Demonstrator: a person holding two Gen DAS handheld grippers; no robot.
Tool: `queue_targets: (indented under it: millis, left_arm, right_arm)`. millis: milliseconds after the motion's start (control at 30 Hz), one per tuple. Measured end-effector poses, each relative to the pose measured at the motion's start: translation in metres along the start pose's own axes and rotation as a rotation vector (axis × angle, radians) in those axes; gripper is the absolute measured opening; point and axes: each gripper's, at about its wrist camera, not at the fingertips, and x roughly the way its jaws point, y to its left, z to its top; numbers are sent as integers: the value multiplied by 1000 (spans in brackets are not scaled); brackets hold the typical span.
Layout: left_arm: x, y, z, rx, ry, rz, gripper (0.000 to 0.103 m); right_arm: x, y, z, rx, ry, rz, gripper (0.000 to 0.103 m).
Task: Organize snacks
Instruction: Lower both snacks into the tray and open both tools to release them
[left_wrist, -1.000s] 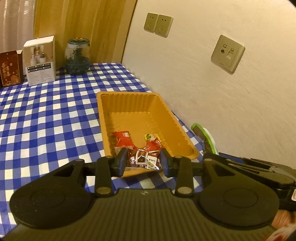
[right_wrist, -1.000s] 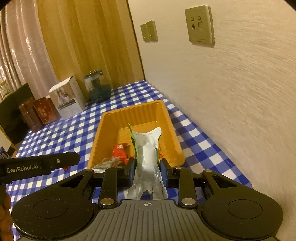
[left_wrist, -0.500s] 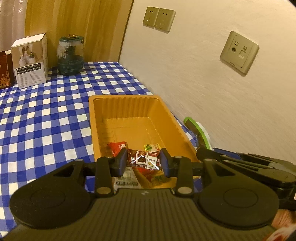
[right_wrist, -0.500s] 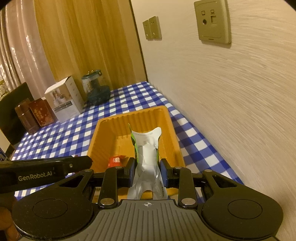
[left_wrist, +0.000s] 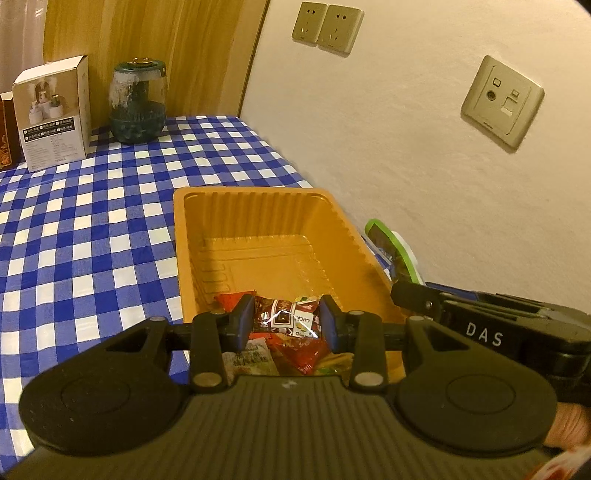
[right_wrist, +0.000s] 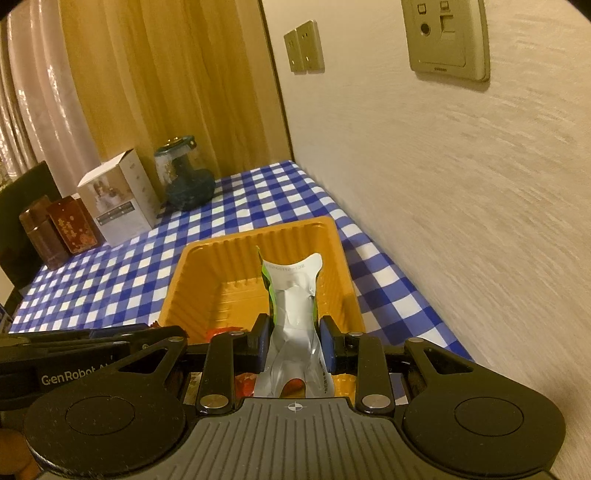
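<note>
An orange plastic tray (left_wrist: 258, 206) sits on the blue checked tablecloth beside the wall; it also shows in the right wrist view (right_wrist: 207, 280). My left gripper (left_wrist: 286, 323) is shut on a dark red snack packet (left_wrist: 288, 317) over the tray's near end, where other red packets (left_wrist: 295, 350) lie. My right gripper (right_wrist: 293, 339) is shut on a white and green snack pouch (right_wrist: 293, 295), held upright over the tray's near end. The pouch's green edge (left_wrist: 388, 247) shows at the right of the left wrist view.
A white carton (left_wrist: 51, 118), a dark glass jar (left_wrist: 138, 103) and a brown box (right_wrist: 70, 229) stand at the table's far end. The wall (left_wrist: 406, 166) with sockets runs close along the tray's right side. Checked cloth (left_wrist: 92, 229) spreads left of the tray.
Both grippers have moved forward over the tray's near end, each still holding its packet. The tray looks closer in both views.
</note>
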Motion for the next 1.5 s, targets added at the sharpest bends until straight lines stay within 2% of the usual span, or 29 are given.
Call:
queue_targets:
  millis: [200,267,300,333,733,1500]
  left_arm:
    - [10,1,5,3,-5,1,36]
    - [13,2,6,-2,-10,-10,49]
    - [15,3,5,2,-7,-14,60]
    - [15,4,5,6,-7,-8,61]
    - [1,27,-13,-33,-2,32,61]
    - [-5,34,-11,-52,-16,48,63]
  right_arm:
    - [8,-1,0,4,7,-4,29]
    - [10,-1,-1,6,9,-6,29]
    - [11,-2,-1,7,10,-7,29]
    - [11,-2,-1,9,12,-7,29]
    - [13,4,-4,11,24,2,29]
    - [26,17,5,3,31,38,29]
